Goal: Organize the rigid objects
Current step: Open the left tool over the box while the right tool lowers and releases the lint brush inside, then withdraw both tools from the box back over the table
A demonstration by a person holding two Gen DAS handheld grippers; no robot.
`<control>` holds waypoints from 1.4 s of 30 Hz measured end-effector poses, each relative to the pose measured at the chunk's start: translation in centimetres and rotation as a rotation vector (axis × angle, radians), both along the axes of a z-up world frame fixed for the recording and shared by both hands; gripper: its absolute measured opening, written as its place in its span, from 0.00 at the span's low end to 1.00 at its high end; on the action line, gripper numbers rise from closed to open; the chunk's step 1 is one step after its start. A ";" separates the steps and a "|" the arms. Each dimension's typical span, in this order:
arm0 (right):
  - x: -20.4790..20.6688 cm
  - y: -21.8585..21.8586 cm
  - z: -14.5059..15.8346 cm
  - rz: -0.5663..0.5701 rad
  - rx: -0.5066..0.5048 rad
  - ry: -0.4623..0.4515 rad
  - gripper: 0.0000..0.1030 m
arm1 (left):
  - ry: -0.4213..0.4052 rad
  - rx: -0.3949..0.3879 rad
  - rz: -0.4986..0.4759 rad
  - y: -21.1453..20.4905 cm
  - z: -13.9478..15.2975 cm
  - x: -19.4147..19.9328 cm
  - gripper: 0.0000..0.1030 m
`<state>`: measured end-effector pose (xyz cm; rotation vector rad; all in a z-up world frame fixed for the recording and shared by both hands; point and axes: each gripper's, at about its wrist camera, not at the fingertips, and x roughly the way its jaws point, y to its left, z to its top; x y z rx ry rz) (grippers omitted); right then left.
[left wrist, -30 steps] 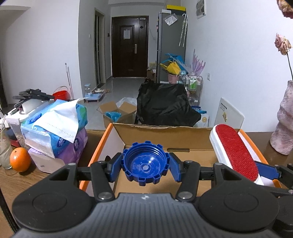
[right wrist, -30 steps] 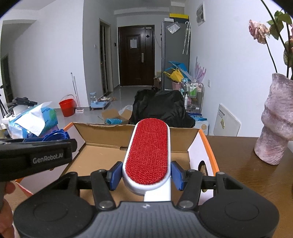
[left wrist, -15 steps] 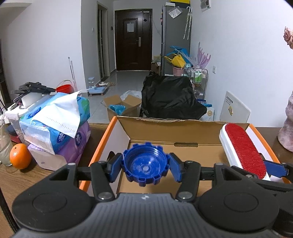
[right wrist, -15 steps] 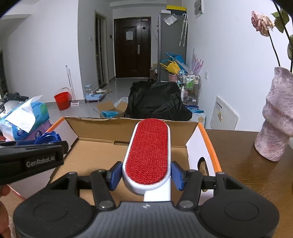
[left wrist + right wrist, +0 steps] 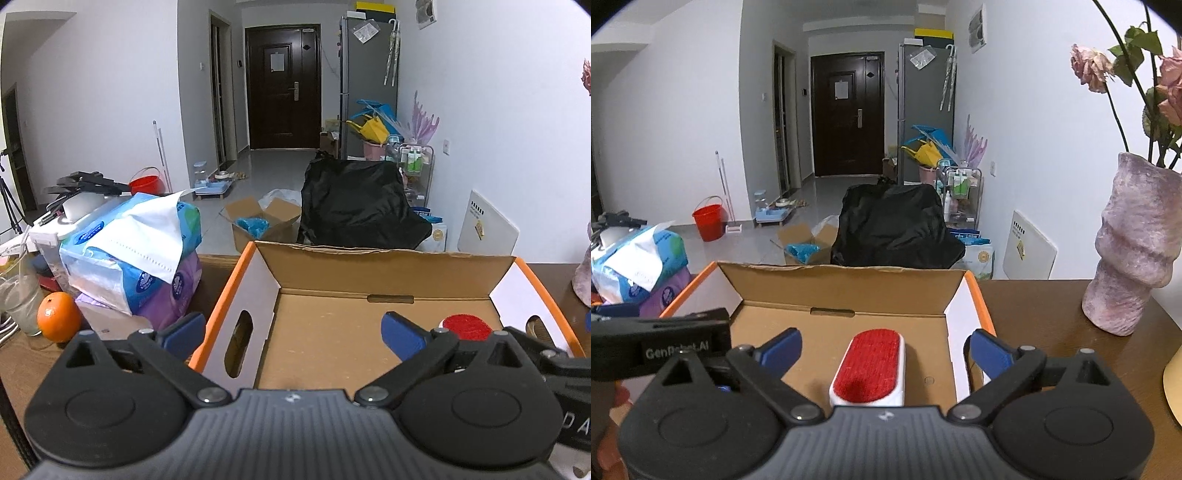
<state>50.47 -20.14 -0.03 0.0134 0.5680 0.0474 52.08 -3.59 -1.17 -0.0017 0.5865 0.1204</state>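
An open cardboard box (image 5: 384, 258) with orange edges stands in front of both grippers. My left gripper (image 5: 293, 332) hangs over the box's left part, its jaws opening wide with nothing between them. The blue ribbed cap is out of sight. A white lint brush with a red pad (image 5: 870, 363) lies on the box (image 5: 849, 277) floor near the right wall. My right gripper (image 5: 886, 349) is above it, jaws opening, the pads well clear of the brush. The brush's red tip (image 5: 466, 328) shows past the left gripper's right finger. The left gripper's black body (image 5: 665, 347) sits at the left.
Tissue packs (image 5: 129, 266), an orange (image 5: 58, 315) and a glass (image 5: 18, 302) crowd the table left of the box. A pink vase (image 5: 1134, 258) with dried roses stands right of it. Behind the table are a black-covered chair (image 5: 358, 206) and floor clutter.
Both grippers went from shut to wide open. The blue cap left the left jaws and dropped from view. The lint brush left the right jaws and now lies in the box.
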 end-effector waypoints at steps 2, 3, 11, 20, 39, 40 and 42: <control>-0.1 0.1 -0.2 0.007 0.000 -0.002 0.95 | -0.001 -0.003 0.001 0.0 0.1 -0.1 1.00; -0.2 0.1 -0.1 0.009 0.001 -0.005 0.96 | -0.002 -0.003 0.001 0.1 0.1 -0.1 1.00; -1.5 0.5 0.2 0.020 0.002 -0.030 0.96 | -0.015 0.001 0.002 0.2 0.8 -1.1 1.00; -3.1 -0.1 0.5 0.027 0.010 -0.056 0.96 | -0.024 0.014 0.026 0.9 1.2 -2.4 1.00; -7.8 0.0 0.6 0.046 -0.003 -0.078 0.96 | -0.030 0.042 0.012 1.4 1.8 -7.5 1.00; -7.8 0.0 0.6 0.047 -0.003 -0.078 0.96 | -0.029 0.041 0.013 1.4 1.8 -7.8 1.00; -7.8 0.0 0.6 0.047 -0.005 -0.078 0.96 | -0.028 0.037 0.011 1.5 1.8 -8.4 1.00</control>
